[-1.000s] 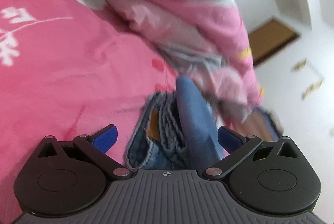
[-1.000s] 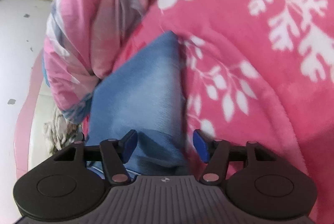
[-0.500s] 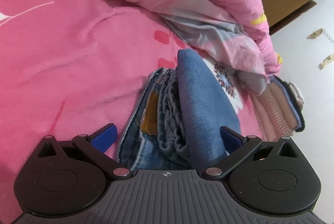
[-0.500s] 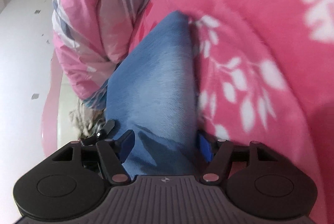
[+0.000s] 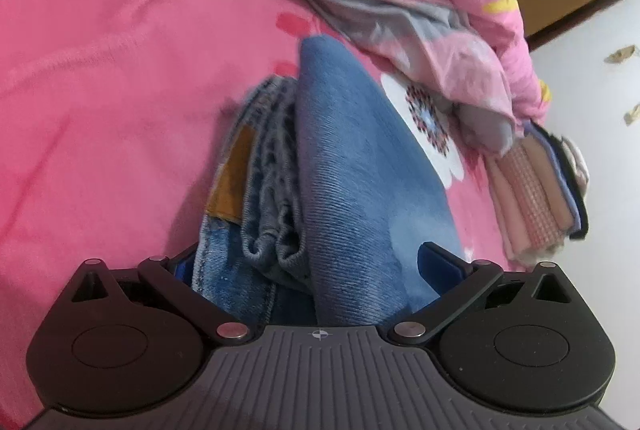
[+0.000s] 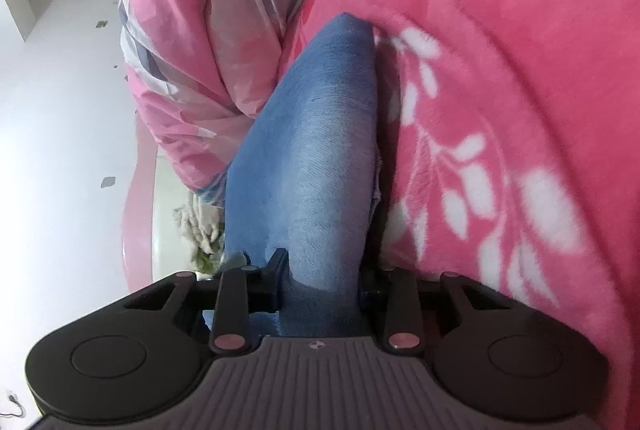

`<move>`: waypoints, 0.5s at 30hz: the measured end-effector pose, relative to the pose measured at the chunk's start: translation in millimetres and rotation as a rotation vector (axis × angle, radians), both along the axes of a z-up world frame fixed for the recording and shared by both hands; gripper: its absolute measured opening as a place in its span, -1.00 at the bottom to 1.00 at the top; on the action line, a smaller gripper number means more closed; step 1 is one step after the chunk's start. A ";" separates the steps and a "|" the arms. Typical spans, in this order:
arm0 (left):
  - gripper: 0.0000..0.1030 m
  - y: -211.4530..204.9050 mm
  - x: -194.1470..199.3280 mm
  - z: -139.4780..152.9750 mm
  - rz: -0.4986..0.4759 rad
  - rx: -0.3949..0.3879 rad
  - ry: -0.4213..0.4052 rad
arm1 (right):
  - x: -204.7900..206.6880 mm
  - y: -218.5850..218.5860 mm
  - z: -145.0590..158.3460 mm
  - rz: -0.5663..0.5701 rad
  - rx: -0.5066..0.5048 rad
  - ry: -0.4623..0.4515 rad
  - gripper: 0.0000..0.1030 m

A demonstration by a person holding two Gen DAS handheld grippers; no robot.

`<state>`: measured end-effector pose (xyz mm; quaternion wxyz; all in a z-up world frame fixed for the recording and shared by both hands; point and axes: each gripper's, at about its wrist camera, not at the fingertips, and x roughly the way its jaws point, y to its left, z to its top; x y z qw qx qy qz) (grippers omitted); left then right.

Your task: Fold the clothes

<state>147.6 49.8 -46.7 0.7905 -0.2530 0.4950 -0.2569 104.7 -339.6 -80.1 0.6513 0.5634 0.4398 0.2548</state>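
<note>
Jeans (image 6: 312, 157) newly pinched between right tongs (image 6: 320, 282)

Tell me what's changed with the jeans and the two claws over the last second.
The right claw has just been closing and now pinches the folded jeans. The left claw has pushed further over the jeans, its jaws wide around the stack. The jeans stay folded on the pink blanket.

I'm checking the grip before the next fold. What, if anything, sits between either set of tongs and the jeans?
Nothing visible. The folded jeans already lie between the pads of the left tongs, which stand open around them. The right tongs have just been closing and now pinch the jeans directly.
</note>
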 end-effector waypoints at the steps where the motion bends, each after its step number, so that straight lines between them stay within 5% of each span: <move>1: 1.00 -4.5 -5.0 1.7 -0.016 0.009 0.007 | 0.7 -3.4 2.2 0.008 -0.002 -0.002 -0.33; 8: 1.00 -37.4 -51.3 1.8 -0.165 0.004 0.019 | 1.3 -36.9 9.7 0.115 -0.027 -0.005 -0.31; 15: 1.00 -24.0 -69.7 -8.5 -0.149 -0.055 -0.013 | -7.1 -54.0 6.0 0.110 -0.024 -0.011 -0.16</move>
